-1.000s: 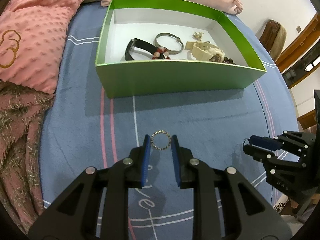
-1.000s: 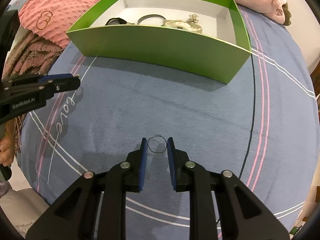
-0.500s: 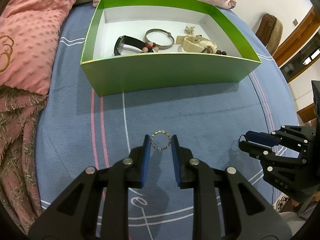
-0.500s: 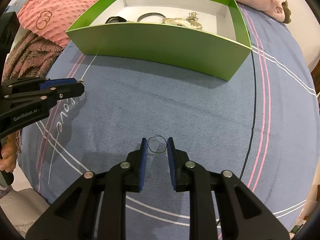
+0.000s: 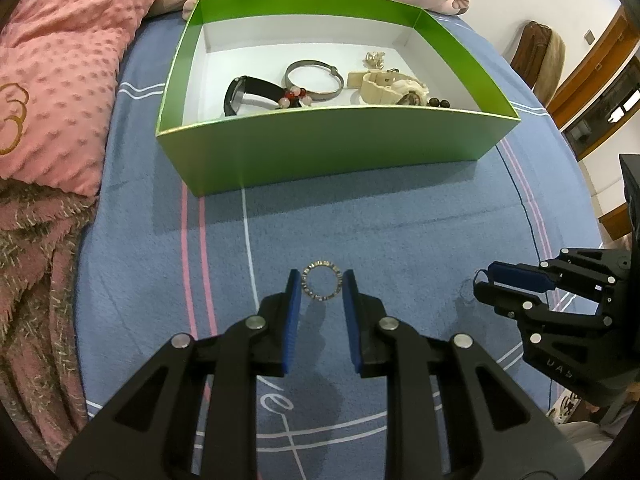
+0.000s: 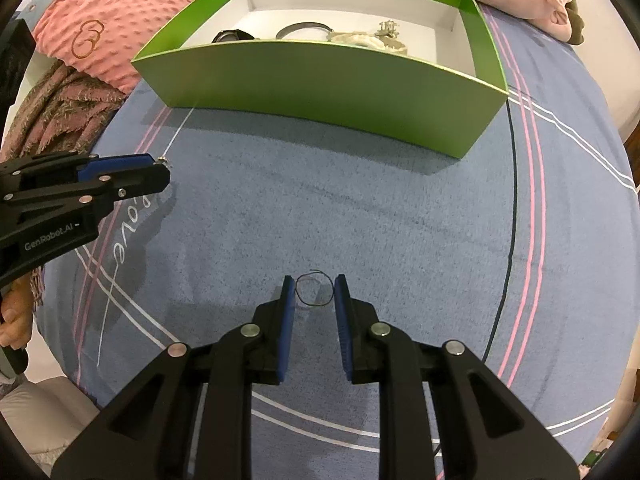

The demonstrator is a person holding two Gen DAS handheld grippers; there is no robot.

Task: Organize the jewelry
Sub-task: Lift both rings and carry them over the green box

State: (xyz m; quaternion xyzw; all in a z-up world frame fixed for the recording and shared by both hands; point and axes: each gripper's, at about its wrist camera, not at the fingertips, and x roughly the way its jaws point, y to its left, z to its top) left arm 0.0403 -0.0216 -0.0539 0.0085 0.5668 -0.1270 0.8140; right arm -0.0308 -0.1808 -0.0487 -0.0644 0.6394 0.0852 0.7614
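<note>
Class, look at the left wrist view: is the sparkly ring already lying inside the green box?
No: the sparkly ring is gripped between the left gripper's blue fingers above the blue bedspread, well short of the green box.

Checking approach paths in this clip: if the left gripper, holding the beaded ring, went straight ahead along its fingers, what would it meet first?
Probably the near green wall of the box. The left gripper, shut on the beaded ring, points at it across bare blue bedspread; its height above the cover is unclear.
</note>
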